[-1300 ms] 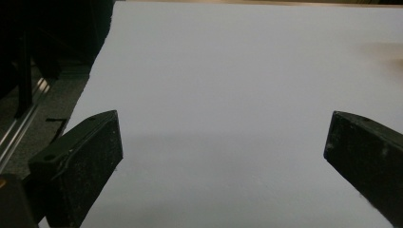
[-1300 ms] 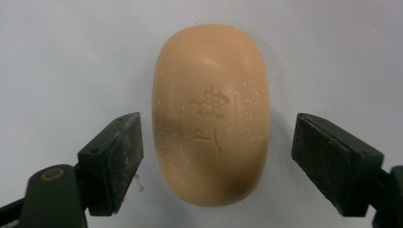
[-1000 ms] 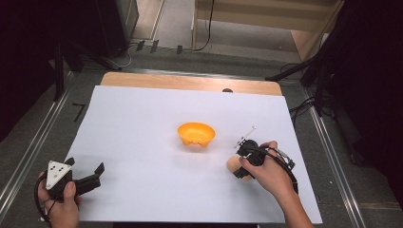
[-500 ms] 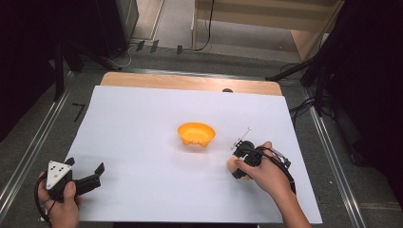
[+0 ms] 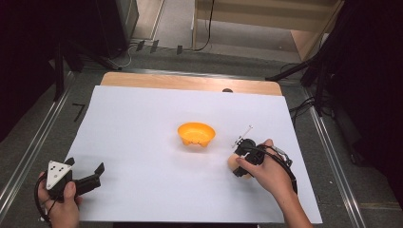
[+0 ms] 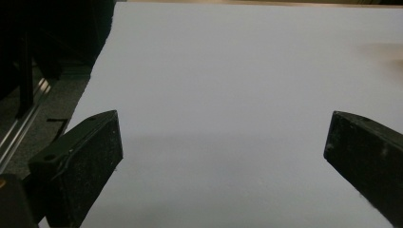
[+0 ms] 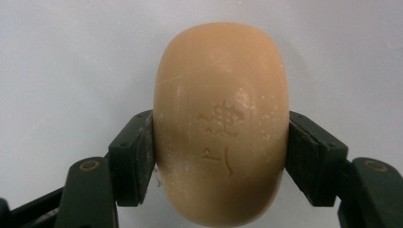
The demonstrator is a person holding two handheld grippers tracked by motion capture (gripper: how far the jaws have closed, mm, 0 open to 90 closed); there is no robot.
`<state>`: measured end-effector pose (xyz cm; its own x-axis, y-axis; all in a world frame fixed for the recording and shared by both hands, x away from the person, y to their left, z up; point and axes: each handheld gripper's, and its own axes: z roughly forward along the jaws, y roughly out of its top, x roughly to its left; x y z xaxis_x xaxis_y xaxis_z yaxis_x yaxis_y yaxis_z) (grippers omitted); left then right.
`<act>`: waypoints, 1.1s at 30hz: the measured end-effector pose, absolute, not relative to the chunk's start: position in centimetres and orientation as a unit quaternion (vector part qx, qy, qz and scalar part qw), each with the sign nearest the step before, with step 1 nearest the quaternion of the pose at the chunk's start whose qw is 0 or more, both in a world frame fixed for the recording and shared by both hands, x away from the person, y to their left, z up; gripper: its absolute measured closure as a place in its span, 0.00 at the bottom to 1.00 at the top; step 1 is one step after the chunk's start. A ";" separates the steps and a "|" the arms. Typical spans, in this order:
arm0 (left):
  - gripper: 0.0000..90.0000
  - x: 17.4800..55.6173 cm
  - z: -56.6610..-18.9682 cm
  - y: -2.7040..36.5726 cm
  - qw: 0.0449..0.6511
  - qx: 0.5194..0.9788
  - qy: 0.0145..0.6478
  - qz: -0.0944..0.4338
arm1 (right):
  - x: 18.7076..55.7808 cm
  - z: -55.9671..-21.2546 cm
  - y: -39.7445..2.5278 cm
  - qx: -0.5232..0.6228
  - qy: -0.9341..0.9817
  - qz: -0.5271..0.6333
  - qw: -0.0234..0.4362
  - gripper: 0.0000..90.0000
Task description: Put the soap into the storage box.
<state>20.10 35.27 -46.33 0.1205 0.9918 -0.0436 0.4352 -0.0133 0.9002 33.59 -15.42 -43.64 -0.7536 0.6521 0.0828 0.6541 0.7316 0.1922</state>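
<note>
Right claw (image 7: 221,156) is clenched on a tan bar of soap (image 7: 221,123), its two black jaws pressing the bar's flanks with the stamped face turned toward the camera. In the high view that claw (image 5: 240,159) and the soap (image 5: 234,163) sit at about four o'clock from the orange bowl (image 5: 196,134), near it but apart, low over the white sheet (image 5: 142,118).

Left claw (image 6: 223,147) is released, jaws wide with nothing between them, resting at the sheet's seven o'clock corner in the high view (image 5: 83,176).

Soap is smooth and rounded, and the jaws hold only its lower half, so a tilt or quick swing could let it squirt out forward. A low carry might also knock the bowl's rim and shove it along.

Room is generous: bare sheet lies open from nine to twelve o'clock of the bowl, and the wooden table edge (image 5: 190,81) at twelve o'clock is well apart.
</note>
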 end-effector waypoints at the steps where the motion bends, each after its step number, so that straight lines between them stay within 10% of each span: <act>1: 0.00 20.1 -46.3 35.3 0.411 0.626 0.570 0.339 | 33.6 -43.4 -15.5 -0.353 -0.930 -0.105 0.004 0.37; 33: 0.00 20.1 -46.3 35.3 0.410 0.626 0.570 0.339 | 35.0 -40.2 -15.5 -0.226 -0.963 -0.145 -0.035 0.37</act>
<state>20.10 35.28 -46.33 0.1213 0.9917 -0.0425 0.4353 -0.0147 0.9002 35.02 -15.48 -40.15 -0.8953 0.4454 -0.0022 0.4249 0.8556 0.2957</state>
